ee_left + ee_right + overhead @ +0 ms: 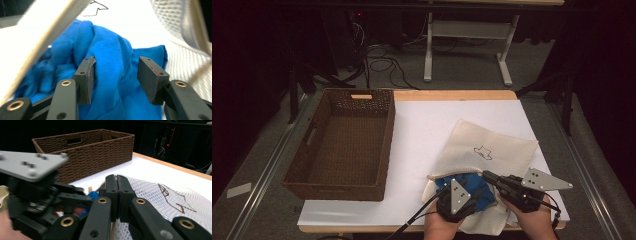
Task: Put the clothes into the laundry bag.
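Observation:
A cream mesh bag (492, 145) with a small dark drawing lies on the white sheet. At its near mouth sits a crumpled blue cloth (477, 192). My left gripper (464, 181) stands open, and a fold of the blue cloth (112, 57) runs between its pads (87, 80) without being pinched. The bag's cream hem (50, 32) and mesh (170, 15) hang lifted above the cloth. My right gripper (486, 175) is at the bag's mouth edge, jaws pressed together (116, 185) on the rim of the bag (155, 192). A bit of blue cloth (93, 194) peeks beside it.
A brown woven basket (387, 145) with nothing in it stands on the table's left side, seen behind the left gripper's grey plate as basket (87, 150). The white sheet (422, 125) covers the wooden table. Cables and a table frame lie on the floor beyond.

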Available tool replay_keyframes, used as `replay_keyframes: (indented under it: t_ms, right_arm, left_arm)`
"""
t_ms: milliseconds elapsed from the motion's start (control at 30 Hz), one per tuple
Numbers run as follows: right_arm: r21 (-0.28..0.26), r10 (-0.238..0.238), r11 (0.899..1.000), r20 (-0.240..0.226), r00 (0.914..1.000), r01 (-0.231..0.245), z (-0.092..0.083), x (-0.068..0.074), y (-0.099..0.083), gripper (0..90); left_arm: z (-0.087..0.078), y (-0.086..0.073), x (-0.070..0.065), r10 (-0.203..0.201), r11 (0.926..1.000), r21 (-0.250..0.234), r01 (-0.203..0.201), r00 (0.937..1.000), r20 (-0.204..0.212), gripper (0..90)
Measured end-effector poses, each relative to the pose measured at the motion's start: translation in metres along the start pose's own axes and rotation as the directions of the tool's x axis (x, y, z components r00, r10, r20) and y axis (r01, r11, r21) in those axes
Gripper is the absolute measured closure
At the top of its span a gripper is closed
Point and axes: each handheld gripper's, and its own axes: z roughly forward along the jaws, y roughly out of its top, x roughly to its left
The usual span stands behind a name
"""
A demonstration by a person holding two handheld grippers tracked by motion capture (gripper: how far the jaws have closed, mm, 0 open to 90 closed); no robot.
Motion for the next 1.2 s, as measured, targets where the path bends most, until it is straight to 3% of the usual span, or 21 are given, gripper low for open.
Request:
replay_keyframes:
  t_ms: [167, 267, 400, 467, 633, 700, 833, 933, 1067, 1200]
  right_arm:
    - [0.008, 0.005, 1.000, 0.006, 1.0000, -0.005, 0.001, -0.001, -0.001, 90.0]
    - [0.007, 0.000, 1.000, 0.004, 1.0000, 0.000, 0.001, -0.001, -0.001, 90.0]
    - [0.007, 0.002, 1.000, 0.004, 1.0000, -0.002, 0.003, 0.000, 0.000, 90.0]
    - [0.008, 0.002, 1.000, 0.004, 1.0000, -0.002, 0.003, 0.000, 0.000, 90.0]
    - [0.005, 0.005, 1.000, 0.001, 1.0000, -0.005, 0.002, 0.000, -0.001, 90.0]
    - [0.007, 0.004, 1.000, 0.001, 1.0000, -0.004, 0.002, 0.000, -0.001, 90.0]
    - [0.011, -0.002, 1.000, 0.000, 1.0000, 0.002, 0.003, 0.000, -0.001, 90.0]
    - [0.010, -0.003, 1.000, -0.002, 1.0000, 0.003, 0.003, 0.001, -0.001, 90.0]
    - [0.010, 0.008, 1.000, -0.001, 1.0000, -0.008, 0.003, 0.001, -0.002, 90.0]
    - [0.002, 0.004, 1.000, -0.009, 1.0000, -0.004, 0.002, 0.002, 0.000, 90.0]
  left_arm:
    - [-0.022, -0.010, 0.014, -0.058, 0.9983, -0.006, 0.058, 0.9980, -0.026, 49.3]
    - [-0.026, -0.013, 0.020, -0.080, 0.9968, 0.007, 0.080, 0.9967, -0.017, 49.9]
    - [-0.014, -0.013, 0.013, -0.073, 0.9965, 0.042, 0.073, 0.9972, 0.014, 48.7]
    - [-0.003, -0.014, 0.011, -0.063, 0.9948, 0.081, 0.062, 0.9980, 0.006, 47.9]
    - [0.015, -0.021, 0.011, -0.069, 0.9797, 0.187, 0.072, 0.9973, -0.027, 48.1]
    - [0.017, -0.019, 0.011, -0.068, 0.9760, 0.206, 0.072, 0.9973, -0.028, 51.9]
    - [0.023, -0.016, 0.010, -0.047, 0.9659, 0.253, 0.055, 0.9981, -0.041, 77.7]
    - [0.024, -0.009, 0.010, -0.039, 0.9689, 0.242, 0.050, 0.9978, -0.053, 83.1]
    - [0.028, 0.004, 0.007, -0.020, 0.9847, 0.172, 0.029, 0.9983, -0.054, 84.4]
    - [0.033, 0.014, 0.000, -0.022, 0.9943, 0.103, 0.026, 0.9989, -0.041, 84.4]
